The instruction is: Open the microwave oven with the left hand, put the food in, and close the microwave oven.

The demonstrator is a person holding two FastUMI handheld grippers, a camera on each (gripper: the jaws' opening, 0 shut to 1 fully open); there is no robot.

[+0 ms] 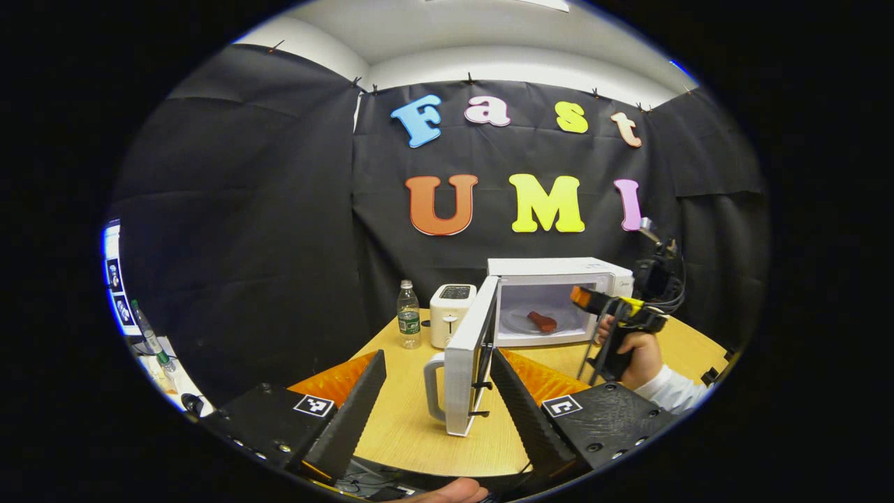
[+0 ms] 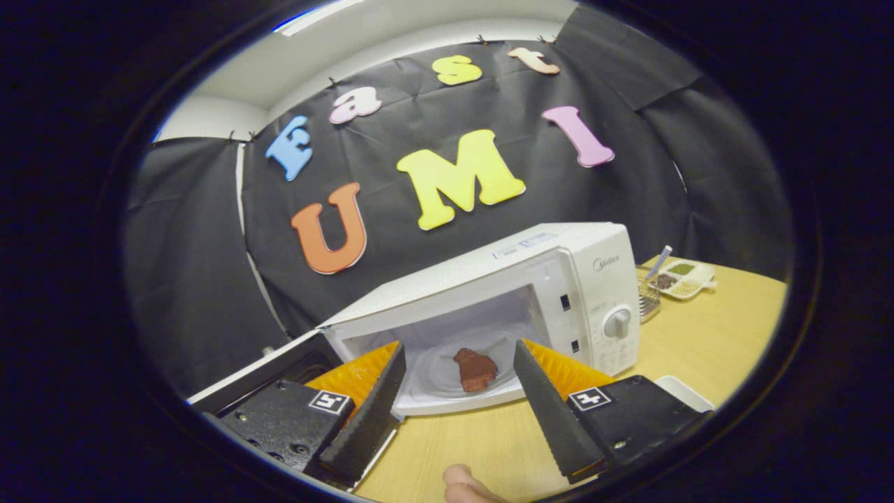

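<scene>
The white microwave (image 1: 559, 269) (image 2: 489, 272) stands on the wooden table with its door (image 1: 469, 353) swung wide open. A reddish-brown piece of food (image 1: 543, 321) (image 2: 475, 369) lies on the glass plate inside. My left gripper (image 1: 440, 398) is open, its fingers on either side of the door's edge and grey handle (image 1: 433, 388) without touching them. My right gripper (image 2: 457, 391) is open in front of the cavity with nothing between its fingers. In the left gripper view that right gripper (image 1: 607, 307) is held by a hand before the opening.
A white toaster (image 1: 452, 314) and a water bottle (image 1: 408, 314) stand left of the microwave. A tray of seasonings (image 2: 681, 276) with a spoon sits at the table's far right. A white dish edge (image 2: 681, 391) lies near my right gripper.
</scene>
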